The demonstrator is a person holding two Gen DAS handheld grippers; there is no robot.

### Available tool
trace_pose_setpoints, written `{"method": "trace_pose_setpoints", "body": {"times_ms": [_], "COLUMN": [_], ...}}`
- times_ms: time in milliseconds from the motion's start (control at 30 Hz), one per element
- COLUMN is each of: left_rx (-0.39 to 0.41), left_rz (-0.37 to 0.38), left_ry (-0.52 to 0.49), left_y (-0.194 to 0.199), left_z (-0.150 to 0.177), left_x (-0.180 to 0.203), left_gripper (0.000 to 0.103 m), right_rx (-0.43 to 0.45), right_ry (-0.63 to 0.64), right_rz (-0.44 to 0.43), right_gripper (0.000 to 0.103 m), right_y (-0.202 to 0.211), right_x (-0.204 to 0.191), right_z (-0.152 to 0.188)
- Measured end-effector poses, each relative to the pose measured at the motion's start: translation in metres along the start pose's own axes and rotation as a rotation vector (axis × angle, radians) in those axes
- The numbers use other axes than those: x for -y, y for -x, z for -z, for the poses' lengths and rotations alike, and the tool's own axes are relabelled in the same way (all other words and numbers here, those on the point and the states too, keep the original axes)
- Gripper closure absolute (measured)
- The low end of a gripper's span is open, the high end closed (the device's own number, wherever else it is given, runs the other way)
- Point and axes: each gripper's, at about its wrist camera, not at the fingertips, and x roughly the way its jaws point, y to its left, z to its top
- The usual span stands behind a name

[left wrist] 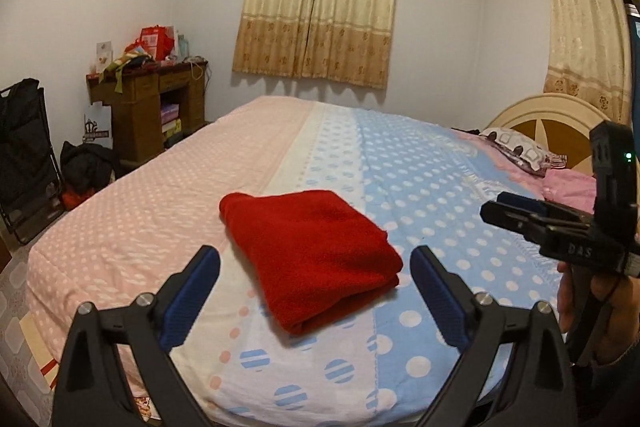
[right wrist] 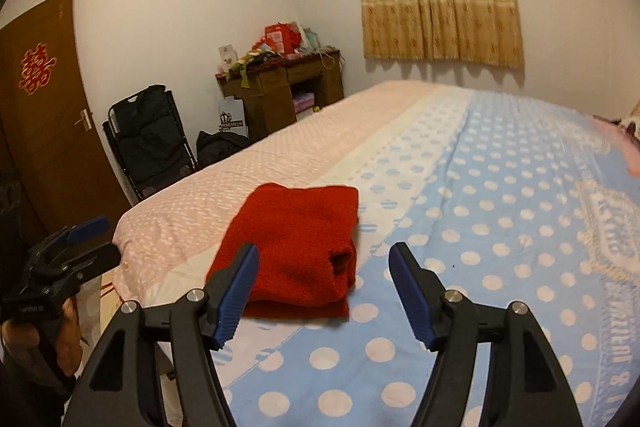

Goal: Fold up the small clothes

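A red garment (left wrist: 310, 253) lies folded into a thick rectangle on the bed (left wrist: 168, 195), near its foot edge. It also shows in the right wrist view (right wrist: 298, 245). My left gripper (left wrist: 314, 259) is open and empty, held above the bed just short of the garment, its fingers on either side of it in view. My right gripper (right wrist: 324, 263) is open and empty, held just right of the garment's near corner. The right gripper (left wrist: 516, 207) shows at the right edge of the left wrist view, and the left gripper (right wrist: 92, 237) at the left edge of the right wrist view.
The bed has a pink, white and blue dotted cover (right wrist: 500, 227). A pillow (left wrist: 516, 147) and headboard (left wrist: 552, 115) are at the far right. A cluttered wooden desk (left wrist: 148, 99), a black folding chair (right wrist: 148, 139), bags on the floor and a brown door (right wrist: 44, 115) stand left.
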Motion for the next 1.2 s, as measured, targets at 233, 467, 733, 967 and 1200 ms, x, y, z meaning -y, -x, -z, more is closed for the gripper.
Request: {"method": "trace_pose_setpoints", "body": {"times_ms": [233,467,733,967,1200], "left_rx": [0.015,0.013,0.012,0.013,0.010], "left_rz": [-0.003,0.001,0.002,0.002,0.002], "left_ry": [-0.012,-0.002,-0.001,-0.002,-0.003], "left_y": [0.003,0.004,0.005,0.006,0.005], "left_z": [0.000,0.001,0.002,0.001,0.002], "left_x": [0.004,0.004,0.006,0.007,0.007], "left_gripper": [0.005,0.005,0.005,0.005,0.005], "right_rx": [0.019,0.028,0.023,0.024,0.021], "right_ry": [0.049,0.069,0.066,0.072,0.076], "right_rz": [0.002,0.001,-0.002,-0.005,-0.014], "right_gripper": [0.034,0.033,0.033,0.033,0.033], "right_y": [0.012,0.018,0.019,0.020,0.019], "right_x": [-0.017,-0.025,-0.027,-0.029,-0.030], "right_z": [-0.001,0.003,0.005,0.007,0.011]}}
